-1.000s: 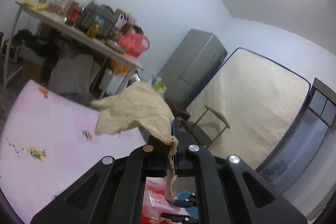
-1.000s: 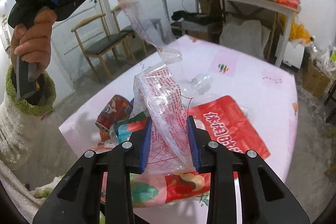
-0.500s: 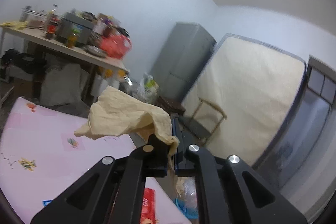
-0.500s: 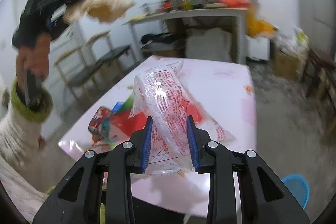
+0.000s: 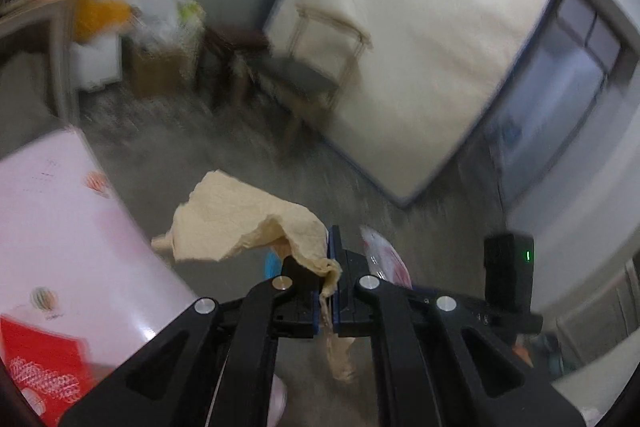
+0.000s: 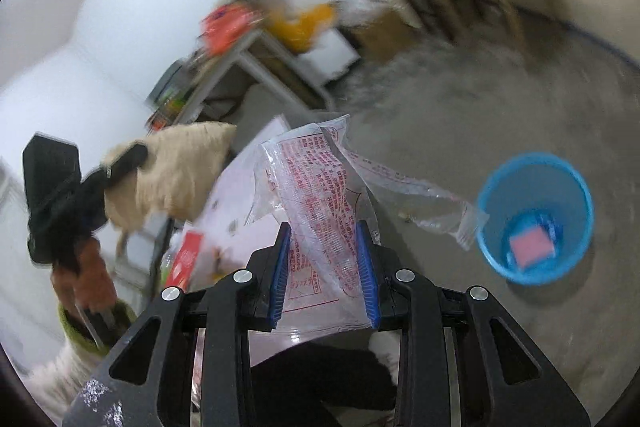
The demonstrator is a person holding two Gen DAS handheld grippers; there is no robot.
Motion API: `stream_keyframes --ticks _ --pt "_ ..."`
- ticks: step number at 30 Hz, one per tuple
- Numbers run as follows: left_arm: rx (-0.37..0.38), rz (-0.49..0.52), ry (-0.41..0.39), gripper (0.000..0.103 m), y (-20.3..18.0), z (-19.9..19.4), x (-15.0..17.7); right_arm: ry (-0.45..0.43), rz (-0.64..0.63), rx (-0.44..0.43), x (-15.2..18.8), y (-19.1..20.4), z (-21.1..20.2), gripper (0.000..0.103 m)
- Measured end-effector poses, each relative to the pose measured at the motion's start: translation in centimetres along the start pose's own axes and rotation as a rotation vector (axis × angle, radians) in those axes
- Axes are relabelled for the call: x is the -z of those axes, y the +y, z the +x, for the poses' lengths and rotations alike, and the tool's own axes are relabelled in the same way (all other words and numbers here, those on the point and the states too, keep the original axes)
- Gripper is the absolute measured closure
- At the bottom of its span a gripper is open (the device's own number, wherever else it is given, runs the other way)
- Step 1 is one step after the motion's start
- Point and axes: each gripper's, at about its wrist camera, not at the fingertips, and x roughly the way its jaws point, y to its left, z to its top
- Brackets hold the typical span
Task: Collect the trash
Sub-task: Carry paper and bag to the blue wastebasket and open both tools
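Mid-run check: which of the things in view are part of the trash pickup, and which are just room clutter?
Part of the job:
- beige paper napkin in the left gripper
- clear printed plastic wrapper in the right gripper
- blue bin on the floor
- red packet on the pink table

Just lying about:
- mattress
- wooden chair
- cluttered side table

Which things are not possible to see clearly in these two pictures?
- Left wrist view: the bin is almost wholly hidden by the tissue.
- Right wrist view: the far table clutter is motion-blurred.
- Right wrist view: the wrapper print is too small to read.
- Right wrist view: the bin's contents are blurred.
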Motion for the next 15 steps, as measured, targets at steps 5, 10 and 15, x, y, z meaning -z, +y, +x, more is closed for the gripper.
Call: stream_keyframes --ticks 5,10,15 --pt "-0.013 0.063 0.266 0.100 -2.9 13.8 1.0 0.024 0.227 0.059 -0.5 -7.6 2.5 0.074" --pt "-0.084 0.186 0.439 0.099 -4.2 24.3 3.3 0.054 0.411 0.088 -1.2 -14.4 5.3 0.073" --pt "-0.134 0.235 0.527 0.099 -4.0 31.4 5.7 0.083 0.518 0.114 -2.0 -19.6 7.4 0.072"
